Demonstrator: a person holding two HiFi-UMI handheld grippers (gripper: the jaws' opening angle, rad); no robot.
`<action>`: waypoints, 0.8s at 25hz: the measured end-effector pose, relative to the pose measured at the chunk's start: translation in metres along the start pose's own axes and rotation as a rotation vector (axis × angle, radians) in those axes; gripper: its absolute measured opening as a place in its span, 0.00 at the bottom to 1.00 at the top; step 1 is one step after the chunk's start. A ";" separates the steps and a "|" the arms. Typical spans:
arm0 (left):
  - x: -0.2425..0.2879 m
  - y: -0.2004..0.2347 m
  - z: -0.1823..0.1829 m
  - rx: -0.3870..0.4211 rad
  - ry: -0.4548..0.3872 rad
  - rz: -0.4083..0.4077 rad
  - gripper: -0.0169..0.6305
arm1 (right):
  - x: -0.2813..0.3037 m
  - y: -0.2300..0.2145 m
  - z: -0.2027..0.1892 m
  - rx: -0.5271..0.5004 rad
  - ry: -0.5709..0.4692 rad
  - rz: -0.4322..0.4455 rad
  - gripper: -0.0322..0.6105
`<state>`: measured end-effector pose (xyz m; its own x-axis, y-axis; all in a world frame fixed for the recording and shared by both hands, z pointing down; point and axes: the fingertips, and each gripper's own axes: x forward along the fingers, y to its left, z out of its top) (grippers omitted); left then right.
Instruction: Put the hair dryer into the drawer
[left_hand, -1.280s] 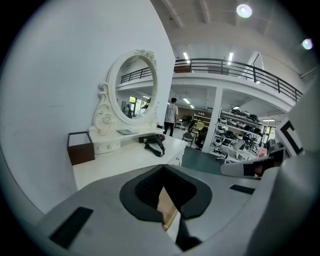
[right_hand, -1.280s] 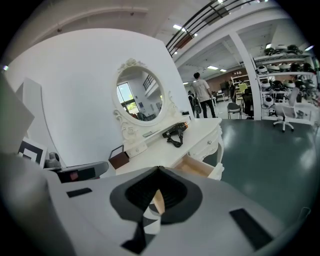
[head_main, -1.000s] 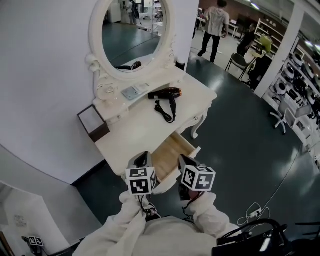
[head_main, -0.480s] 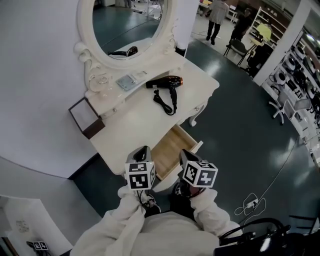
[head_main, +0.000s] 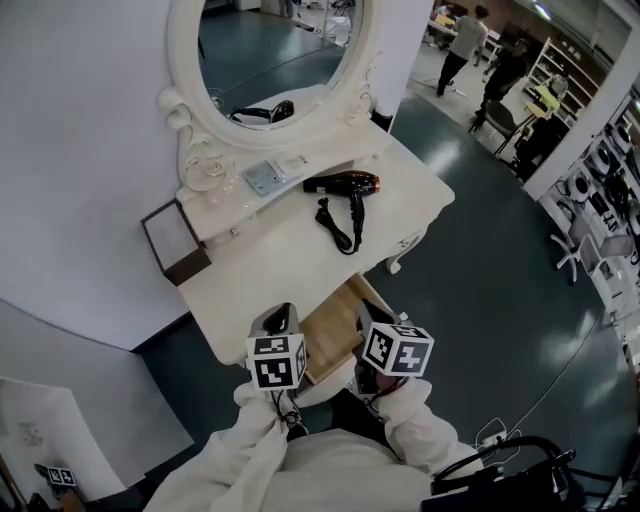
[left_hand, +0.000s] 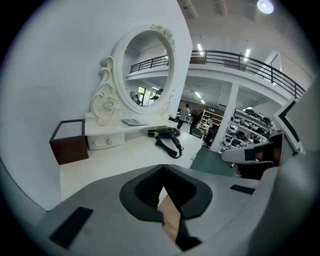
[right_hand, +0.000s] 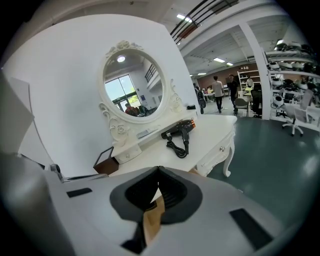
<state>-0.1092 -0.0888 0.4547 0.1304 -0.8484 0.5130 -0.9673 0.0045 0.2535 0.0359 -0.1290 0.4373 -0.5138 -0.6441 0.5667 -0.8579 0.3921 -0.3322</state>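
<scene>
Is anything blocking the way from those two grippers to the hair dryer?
Nothing visible: only bare tabletop lies between the left gripper, the right gripper and the hair dryer, whose cord trails toward them. The drawer stands open.

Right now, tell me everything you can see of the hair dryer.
The hair dryer is black with a copper-orange band at one end. It lies on its side on the white dressing table, handle pointing toward the front edge, its black cord bundled beside the handle. Nothing else touches it.
</scene>
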 end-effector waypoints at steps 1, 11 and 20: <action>0.004 -0.003 0.003 -0.003 -0.002 0.005 0.03 | 0.003 -0.004 0.006 -0.004 0.001 0.005 0.15; 0.038 -0.020 0.023 0.006 0.002 0.040 0.03 | 0.027 -0.041 0.041 0.004 0.003 0.029 0.15; 0.070 -0.016 0.030 0.010 0.019 0.067 0.03 | 0.044 -0.062 0.047 0.004 0.020 0.019 0.15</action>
<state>-0.0916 -0.1640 0.4615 0.0695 -0.8364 0.5437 -0.9760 0.0557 0.2104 0.0661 -0.2126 0.4476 -0.5301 -0.6229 0.5753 -0.8478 0.4017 -0.3463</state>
